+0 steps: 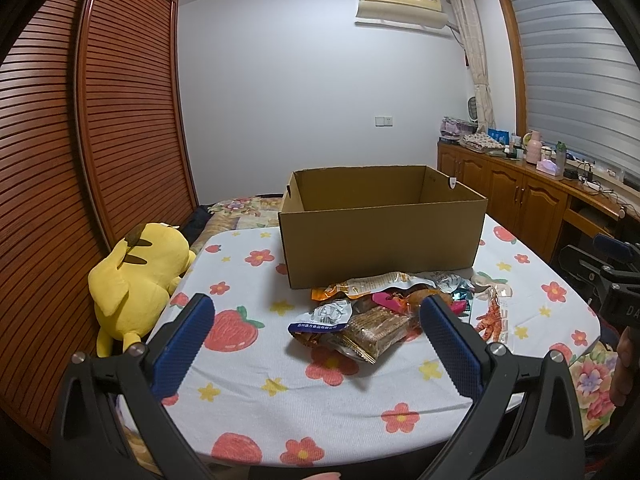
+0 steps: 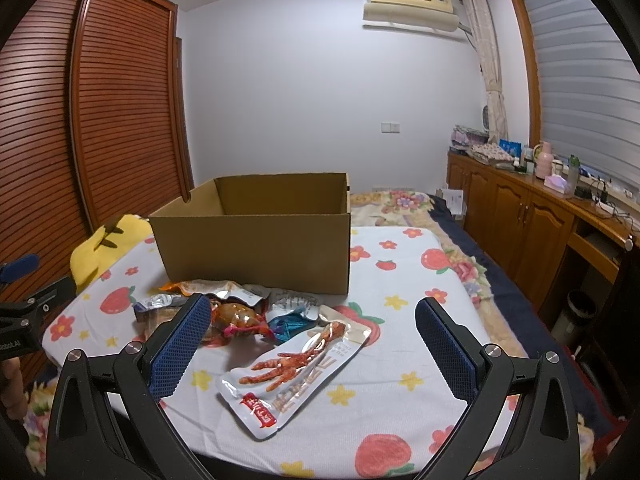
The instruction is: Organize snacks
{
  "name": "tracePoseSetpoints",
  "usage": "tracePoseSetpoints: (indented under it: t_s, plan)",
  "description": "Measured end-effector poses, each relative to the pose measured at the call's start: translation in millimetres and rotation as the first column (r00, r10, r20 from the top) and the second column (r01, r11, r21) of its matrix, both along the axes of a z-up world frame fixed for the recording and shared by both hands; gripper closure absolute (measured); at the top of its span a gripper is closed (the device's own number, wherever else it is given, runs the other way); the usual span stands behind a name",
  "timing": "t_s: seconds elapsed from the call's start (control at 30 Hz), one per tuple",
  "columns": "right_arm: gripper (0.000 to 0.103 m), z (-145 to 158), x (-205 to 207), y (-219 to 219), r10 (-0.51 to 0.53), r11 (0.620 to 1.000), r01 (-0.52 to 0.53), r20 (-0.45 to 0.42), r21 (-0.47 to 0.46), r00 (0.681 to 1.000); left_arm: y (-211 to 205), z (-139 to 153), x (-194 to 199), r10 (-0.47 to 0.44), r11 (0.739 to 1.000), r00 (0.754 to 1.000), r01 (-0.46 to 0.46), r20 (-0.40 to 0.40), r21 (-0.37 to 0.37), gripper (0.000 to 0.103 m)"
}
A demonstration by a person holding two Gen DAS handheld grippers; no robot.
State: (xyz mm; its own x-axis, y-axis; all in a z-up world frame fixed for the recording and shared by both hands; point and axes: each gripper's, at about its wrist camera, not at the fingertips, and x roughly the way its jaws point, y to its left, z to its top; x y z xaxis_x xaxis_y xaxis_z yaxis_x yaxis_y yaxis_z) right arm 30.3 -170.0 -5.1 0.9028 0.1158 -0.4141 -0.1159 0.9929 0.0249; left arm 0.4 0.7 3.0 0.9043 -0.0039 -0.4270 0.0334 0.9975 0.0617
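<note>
An open cardboard box (image 1: 380, 236) stands on the flowered table (image 1: 248, 392); it also shows in the right wrist view (image 2: 256, 244). A pile of snack packets (image 1: 372, 320) lies in front of it. A white chicken-foot packet (image 2: 296, 376) lies nearest in the right wrist view, right of a brown sealed packet (image 2: 236, 320). My left gripper (image 1: 316, 312) is open and empty, just short of the pile. My right gripper (image 2: 312, 314) is open and empty, above the chicken-foot packet.
A yellow plush toy (image 1: 140, 276) lies at the table's left edge by the slatted wardrobe (image 1: 100, 120). Wooden cabinets (image 2: 532, 220) with bottles run along the right wall. A bed (image 2: 404, 204) lies behind the table.
</note>
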Motion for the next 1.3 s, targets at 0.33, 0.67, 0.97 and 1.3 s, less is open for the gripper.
tracePoseSetpoints:
  t_s: [0.33, 0.67, 0.97, 1.3]
  plan:
    - [0.000, 0.2, 0.1, 0.3, 0.000, 1.000, 0.000, 0.002, -0.001, 1.000, -2.1, 6.6, -0.5, -0.002, 1.000, 1.000, 0.002, 0.003, -0.002, 0.000]
    - [0.000, 0.1, -0.1, 0.4, 0.000, 1.000, 0.000, 0.003, -0.001, 1.000, -3.5, 8.8, -1.5, -0.005, 1.000, 1.000, 0.005, 0.009, 0.000, 0.000]
    - [0.000, 4.2, -1.3, -1.8, -0.001, 1.000, 0.001, 0.000, -0.001, 1.000, -4.3, 7.0, -2.5, -0.010, 1.000, 1.000, 0.010, 0.005, -0.001, 0.000]
    - [0.000, -8.3, 2.5, 1.2, 0.016, 1.000, -0.016, -0.026, -0.001, 1.000, -1.5, -11.9, 4.7, -0.010, 1.000, 0.999, 0.010, -0.034, -0.009, 0.000]
